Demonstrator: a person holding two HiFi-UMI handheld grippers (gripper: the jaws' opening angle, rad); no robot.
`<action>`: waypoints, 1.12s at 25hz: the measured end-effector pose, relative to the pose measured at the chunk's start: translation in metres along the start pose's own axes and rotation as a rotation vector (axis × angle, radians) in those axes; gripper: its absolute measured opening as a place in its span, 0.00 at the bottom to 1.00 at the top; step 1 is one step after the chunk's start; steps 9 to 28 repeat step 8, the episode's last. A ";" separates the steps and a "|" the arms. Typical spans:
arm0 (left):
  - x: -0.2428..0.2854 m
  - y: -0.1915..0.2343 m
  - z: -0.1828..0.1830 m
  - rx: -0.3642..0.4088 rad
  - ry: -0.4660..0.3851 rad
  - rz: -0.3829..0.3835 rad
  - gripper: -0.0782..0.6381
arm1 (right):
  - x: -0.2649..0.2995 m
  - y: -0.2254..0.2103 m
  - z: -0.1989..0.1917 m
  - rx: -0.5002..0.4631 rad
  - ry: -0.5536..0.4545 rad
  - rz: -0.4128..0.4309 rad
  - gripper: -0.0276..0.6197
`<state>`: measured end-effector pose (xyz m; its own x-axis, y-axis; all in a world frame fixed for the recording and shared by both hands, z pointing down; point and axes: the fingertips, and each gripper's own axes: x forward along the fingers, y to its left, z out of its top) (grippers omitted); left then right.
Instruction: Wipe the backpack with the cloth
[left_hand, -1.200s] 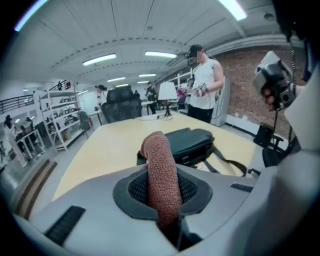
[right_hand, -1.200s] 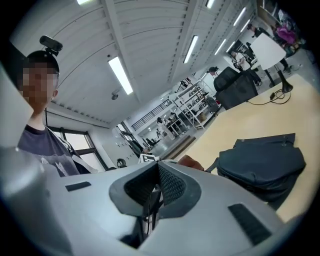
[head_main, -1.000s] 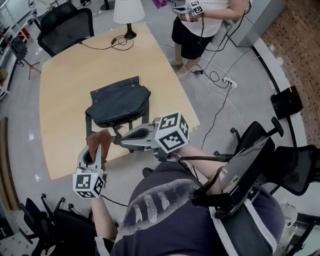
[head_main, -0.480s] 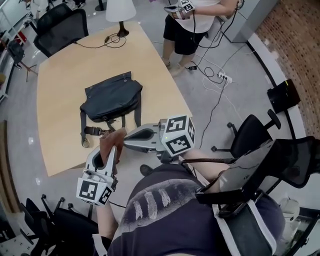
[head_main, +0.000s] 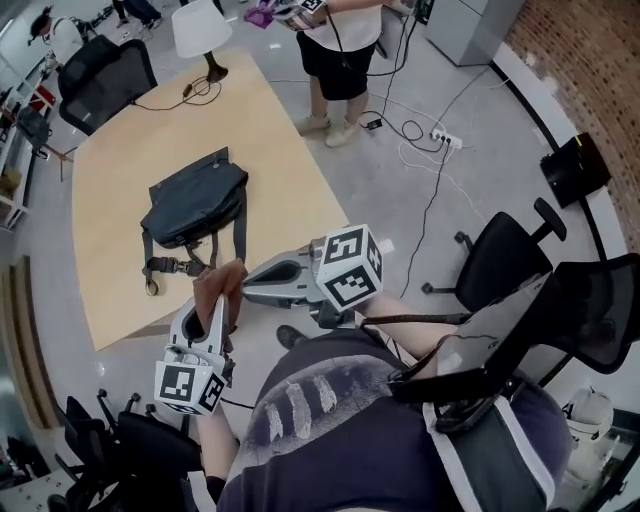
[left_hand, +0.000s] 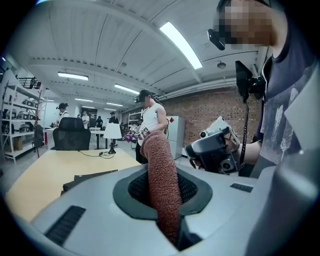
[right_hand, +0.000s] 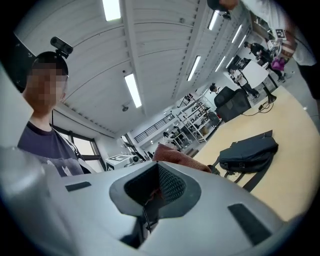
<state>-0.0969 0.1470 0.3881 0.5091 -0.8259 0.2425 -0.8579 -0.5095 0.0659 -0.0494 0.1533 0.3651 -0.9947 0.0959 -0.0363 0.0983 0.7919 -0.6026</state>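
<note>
two grippers hover at the near edge of the table (head_main: 120, 150), short of the backpack (head_main: 195, 200). the left gripper (head_main: 213, 305) has its jaws closed tight on a rust-brown cloth (head_main: 222, 285); in the left gripper view the cloth (left_hand: 161, 170) rises as a thick roll straight out from between the jaws. the right gripper (head_main: 247, 291) points leftward, its tip just beside the cloth. in the right gripper view its jaws are drawn together with only a thin slit between them, nothing clearly held, and the cloth (right_hand: 180, 157) shows just past them.

the dark backpack lies flat near the middle of the table, its straps trailing toward the near edge; the cloth is near it but not touching. from the right gripper view the backpack (right_hand: 247, 152) sits well beyond the jaws on the pale wood.

at the far end of the table stand a white lamp (head_main: 198, 28) and another person (head_main: 335, 45); a black office chair (head_main: 100, 75) is at the far left corner.
</note>
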 end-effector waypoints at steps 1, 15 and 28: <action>0.002 -0.012 -0.001 0.006 0.008 0.007 0.19 | -0.011 0.004 -0.003 0.005 -0.006 0.006 0.05; 0.019 -0.079 -0.007 -0.007 0.044 0.071 0.19 | -0.089 0.020 -0.022 0.064 -0.044 0.056 0.05; 0.019 -0.079 -0.007 -0.007 0.044 0.071 0.19 | -0.089 0.020 -0.022 0.064 -0.044 0.056 0.05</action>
